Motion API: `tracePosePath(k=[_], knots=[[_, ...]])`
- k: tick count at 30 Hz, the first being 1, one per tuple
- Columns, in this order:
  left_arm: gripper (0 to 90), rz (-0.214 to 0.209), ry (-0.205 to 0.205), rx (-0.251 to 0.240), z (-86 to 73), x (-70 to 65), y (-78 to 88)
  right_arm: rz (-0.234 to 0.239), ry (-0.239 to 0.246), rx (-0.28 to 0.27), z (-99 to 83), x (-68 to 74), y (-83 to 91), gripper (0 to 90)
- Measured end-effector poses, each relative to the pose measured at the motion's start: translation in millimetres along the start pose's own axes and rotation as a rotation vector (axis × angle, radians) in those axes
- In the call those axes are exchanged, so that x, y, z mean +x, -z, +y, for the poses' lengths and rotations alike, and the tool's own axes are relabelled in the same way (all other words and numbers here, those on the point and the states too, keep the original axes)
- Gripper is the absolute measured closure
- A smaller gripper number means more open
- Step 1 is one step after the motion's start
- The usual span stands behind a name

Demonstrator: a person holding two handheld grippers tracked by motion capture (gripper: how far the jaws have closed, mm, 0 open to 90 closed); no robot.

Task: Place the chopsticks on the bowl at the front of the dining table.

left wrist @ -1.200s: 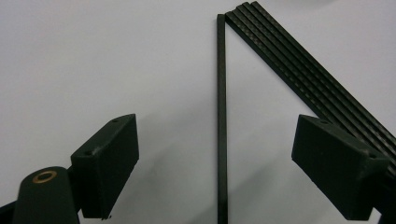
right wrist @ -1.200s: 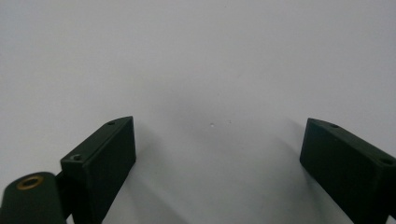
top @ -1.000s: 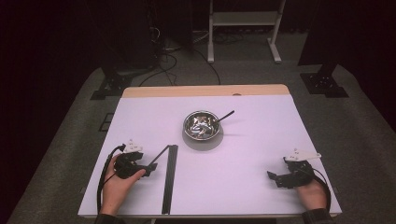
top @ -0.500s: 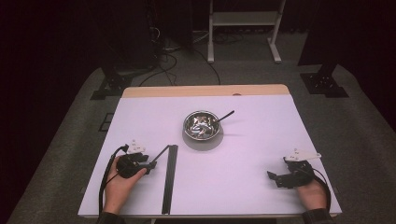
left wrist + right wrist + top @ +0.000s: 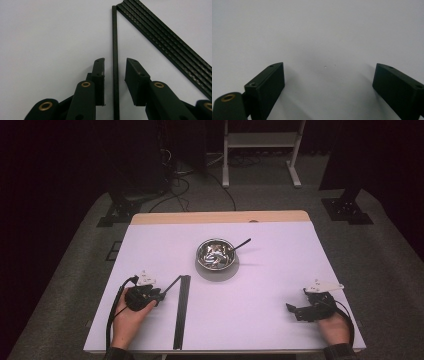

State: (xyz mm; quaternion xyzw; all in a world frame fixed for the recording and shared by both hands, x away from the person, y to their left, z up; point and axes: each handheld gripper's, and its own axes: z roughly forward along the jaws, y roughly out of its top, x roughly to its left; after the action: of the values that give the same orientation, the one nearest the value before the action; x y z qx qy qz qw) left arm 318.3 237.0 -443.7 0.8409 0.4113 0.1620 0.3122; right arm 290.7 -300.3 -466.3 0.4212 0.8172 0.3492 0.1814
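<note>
High view, left to right: the left gripper (image 5: 161, 295) sits on the white bench (image 5: 270, 270), its jaws a little apart either side of a thin black rod (image 5: 115, 62), not quite pinching it. Just beside that lies a bundle of black strips (image 5: 181, 312) (carbon-fibre look). A metal bowl (image 5: 216, 255) with a spoon (image 5: 239, 245) sits mid-bench. Far right, the right gripper (image 5: 291, 309) rests with jaws wide open on nothing.

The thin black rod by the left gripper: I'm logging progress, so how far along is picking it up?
Done: the left gripper straddles the thin black rod, jaws either side with gaps showing. In hand: nothing gripped; the rod lies on the table beside the flat black strips. Left: closing and lifting. The right gripper is open over bare table.
</note>
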Motion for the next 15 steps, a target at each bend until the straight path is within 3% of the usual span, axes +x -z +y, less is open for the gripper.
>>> tracePosePath(k=[15], knots=[[79.0, -0.008, 0.010, 0.002, -0.4, 2.5, 1.1, 0.000, 0.000, 0.000, 0.0, 0.1, 0.0, 9.1]])
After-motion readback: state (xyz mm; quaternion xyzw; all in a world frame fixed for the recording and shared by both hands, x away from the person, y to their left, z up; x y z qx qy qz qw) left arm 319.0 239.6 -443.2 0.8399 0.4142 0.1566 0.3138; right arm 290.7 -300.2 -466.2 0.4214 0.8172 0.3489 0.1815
